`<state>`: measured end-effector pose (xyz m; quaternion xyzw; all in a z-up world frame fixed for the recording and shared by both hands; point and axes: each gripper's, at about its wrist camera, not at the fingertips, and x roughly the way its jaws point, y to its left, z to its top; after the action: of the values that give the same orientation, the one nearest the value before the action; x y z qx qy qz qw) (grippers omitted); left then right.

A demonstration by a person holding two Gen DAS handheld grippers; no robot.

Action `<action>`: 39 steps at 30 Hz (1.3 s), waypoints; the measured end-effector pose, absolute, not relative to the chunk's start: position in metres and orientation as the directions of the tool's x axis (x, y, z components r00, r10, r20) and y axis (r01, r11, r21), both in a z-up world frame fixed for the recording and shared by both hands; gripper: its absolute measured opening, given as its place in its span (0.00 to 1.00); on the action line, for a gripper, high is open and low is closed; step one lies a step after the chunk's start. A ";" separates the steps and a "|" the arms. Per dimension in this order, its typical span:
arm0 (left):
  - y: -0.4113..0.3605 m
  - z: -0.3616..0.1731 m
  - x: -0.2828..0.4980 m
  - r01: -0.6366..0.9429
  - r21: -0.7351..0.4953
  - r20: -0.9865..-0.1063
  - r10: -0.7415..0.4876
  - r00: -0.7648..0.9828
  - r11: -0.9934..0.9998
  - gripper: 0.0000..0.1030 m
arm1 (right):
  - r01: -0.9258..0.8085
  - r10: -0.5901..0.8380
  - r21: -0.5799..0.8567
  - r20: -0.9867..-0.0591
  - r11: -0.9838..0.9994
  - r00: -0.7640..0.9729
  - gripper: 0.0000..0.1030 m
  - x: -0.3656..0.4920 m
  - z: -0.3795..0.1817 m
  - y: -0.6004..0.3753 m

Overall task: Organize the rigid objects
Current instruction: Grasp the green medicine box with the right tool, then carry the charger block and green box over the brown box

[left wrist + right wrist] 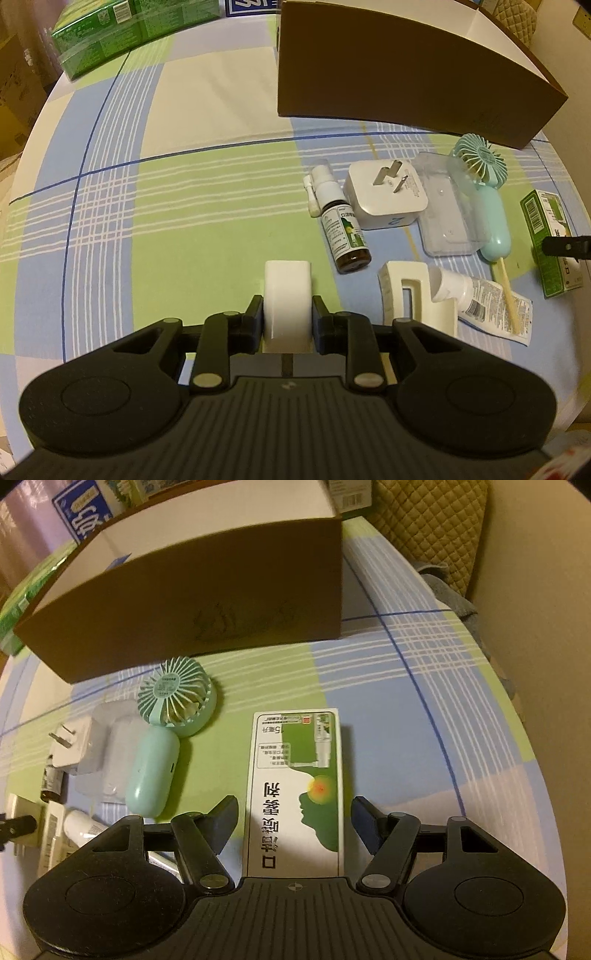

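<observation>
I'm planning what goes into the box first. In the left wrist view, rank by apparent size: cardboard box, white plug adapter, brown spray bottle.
1. Cardboard box, by far the largest.
2. White plug adapter.
3. Brown spray bottle, slimmer than the adapter, though about as long.

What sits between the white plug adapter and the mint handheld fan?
A clear plastic case lies between the white plug adapter and the mint handheld fan, clearest in the left wrist view.

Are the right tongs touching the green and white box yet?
Apart. The right wrist view shows the right tongs open around the green and white box, with tablecloth visible between each finger and the box.
</observation>
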<state>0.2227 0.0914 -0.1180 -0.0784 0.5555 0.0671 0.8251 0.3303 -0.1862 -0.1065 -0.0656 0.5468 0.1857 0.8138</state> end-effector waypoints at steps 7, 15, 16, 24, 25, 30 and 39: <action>0.095 -0.109 0.212 -0.222 -0.072 -0.923 0.020 0.385 0.973 0.21 | -0.396 0.228 0.078 -0.910 0.915 0.347 0.50 0.330 -0.107 -0.192; 0.099 -0.077 0.211 -0.240 -0.086 -0.896 0.030 0.444 0.967 0.21 | -0.417 0.297 0.123 -0.875 0.901 0.384 0.50 0.327 -0.073 -0.198; 0.097 -0.072 0.213 -0.238 -0.094 -0.890 0.025 0.455 0.967 0.21 | -0.422 0.307 0.128 -0.868 0.898 0.390 0.50 0.327 -0.068 -0.197; 0.076 -0.033 0.246 -0.161 -0.137 -0.838 -0.027 0.546 0.977 0.21 | -0.470 0.398 0.174 -0.809 0.865 0.433 0.50 0.335 -0.023 -0.184; 0.073 -0.029 0.252 -0.151 -0.138 -0.831 -0.031 0.556 0.979 0.21 | -0.477 0.409 0.180 -0.802 0.860 0.435 0.50 0.339 -0.020 -0.182; 0.063 -0.008 0.285 -0.101 -0.145 -0.792 -0.054 0.608 0.984 0.21 | -0.507 0.454 0.199 -0.769 0.839 0.450 0.50 0.359 -0.002 -0.170; 0.044 0.016 0.367 -0.044 -0.144 -0.751 -0.080 0.656 0.989 0.21 | -0.533 0.497 0.211 -0.724 0.819 0.478 0.50 0.418 0.017 -0.135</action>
<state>0.3670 0.0444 0.0160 -0.0747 0.4148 -0.0098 0.9068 0.4182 -0.1347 0.0173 -0.0216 0.4137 0.2998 0.8594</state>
